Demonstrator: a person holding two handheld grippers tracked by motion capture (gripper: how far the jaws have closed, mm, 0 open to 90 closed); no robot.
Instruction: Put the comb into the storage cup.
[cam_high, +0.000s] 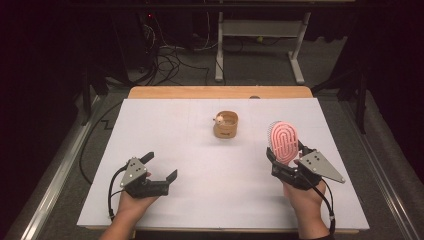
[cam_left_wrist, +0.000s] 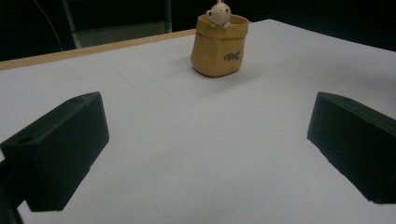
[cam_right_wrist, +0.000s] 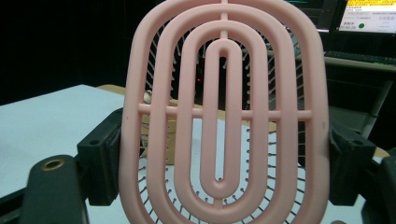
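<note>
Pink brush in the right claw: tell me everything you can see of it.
The pink brush is an oval head of concentric rubbery-looking loops joined by thin cross ribs, with pale fine bristles on its far side. It stands upright above the white table, clamped at its edges between the right claw jaws. No handle is visible.

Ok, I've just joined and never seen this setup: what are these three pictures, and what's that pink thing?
No robot here: a person holds a two-jaw gripper in each hand at a white table. The high view looks down from above the person's side. The other two come from cameras riding on the grippers, looking along their black jaws. The left gripper is open with nothing between its jaws, facing a small tan pot with a little figure on its rim; the pot stands mid-table. The pink thing is a brush, a vented oval with bristles behind. The right gripper is shut on it at both sides, holding it upright.
</note>
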